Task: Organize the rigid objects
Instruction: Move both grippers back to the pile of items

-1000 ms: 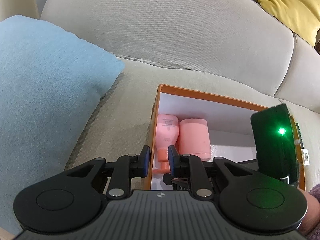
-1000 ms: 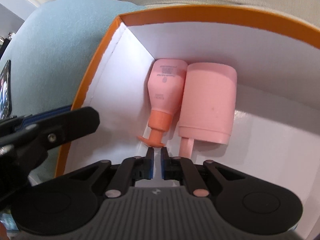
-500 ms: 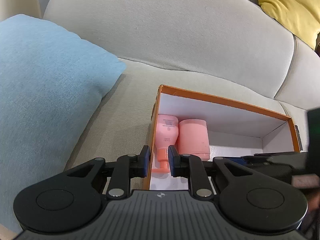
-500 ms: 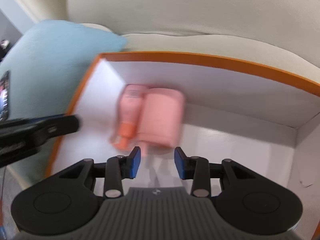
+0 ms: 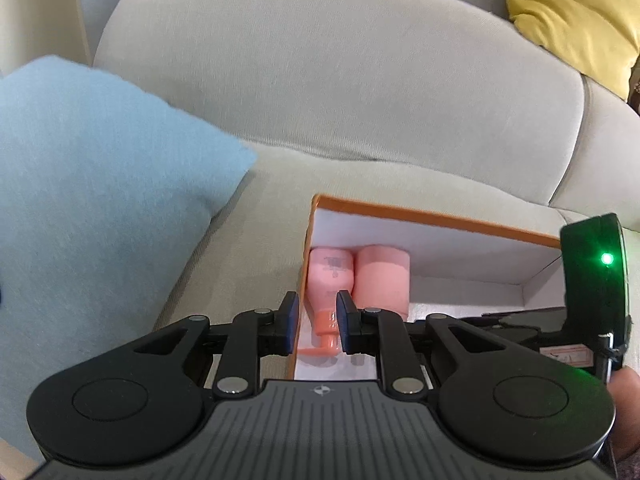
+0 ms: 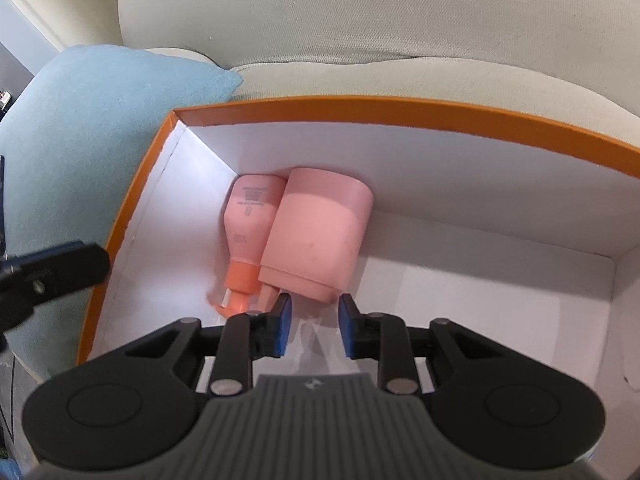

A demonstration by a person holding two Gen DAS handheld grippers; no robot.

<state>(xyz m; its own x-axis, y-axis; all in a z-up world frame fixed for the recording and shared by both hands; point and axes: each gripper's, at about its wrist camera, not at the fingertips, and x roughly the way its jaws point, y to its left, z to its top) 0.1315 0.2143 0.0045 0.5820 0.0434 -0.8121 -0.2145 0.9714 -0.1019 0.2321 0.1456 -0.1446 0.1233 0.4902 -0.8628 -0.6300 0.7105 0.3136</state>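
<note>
An orange-rimmed box (image 6: 400, 110) with white inside sits on the sofa seat. In its far left corner lie a pink pump bottle (image 6: 250, 224) and a wider pink cylinder (image 6: 316, 236), side by side and touching. My right gripper (image 6: 314, 328) hovers over the box floor just short of the cylinder's near end; its jaws are closing with nothing between them. My left gripper (image 5: 318, 320) is shut and empty above the box's left wall (image 5: 304, 280), with the pump bottle (image 5: 330, 276) showing beyond its tips. Its finger (image 6: 56, 268) shows at the left rim.
A light blue cushion (image 5: 100, 200) lies left of the box, close to its wall. The beige sofa backrest (image 5: 340, 80) rises behind, with a yellow cushion (image 5: 572, 12) at the top right. The right half of the box floor (image 6: 500, 300) is bare. A hand (image 5: 626, 400) shows at the right edge.
My right gripper has drawn back and up from the pump bottle's nozzle, and its jaws went from shut to parted. The bottles lie still. The left gripper has barely moved.
</note>
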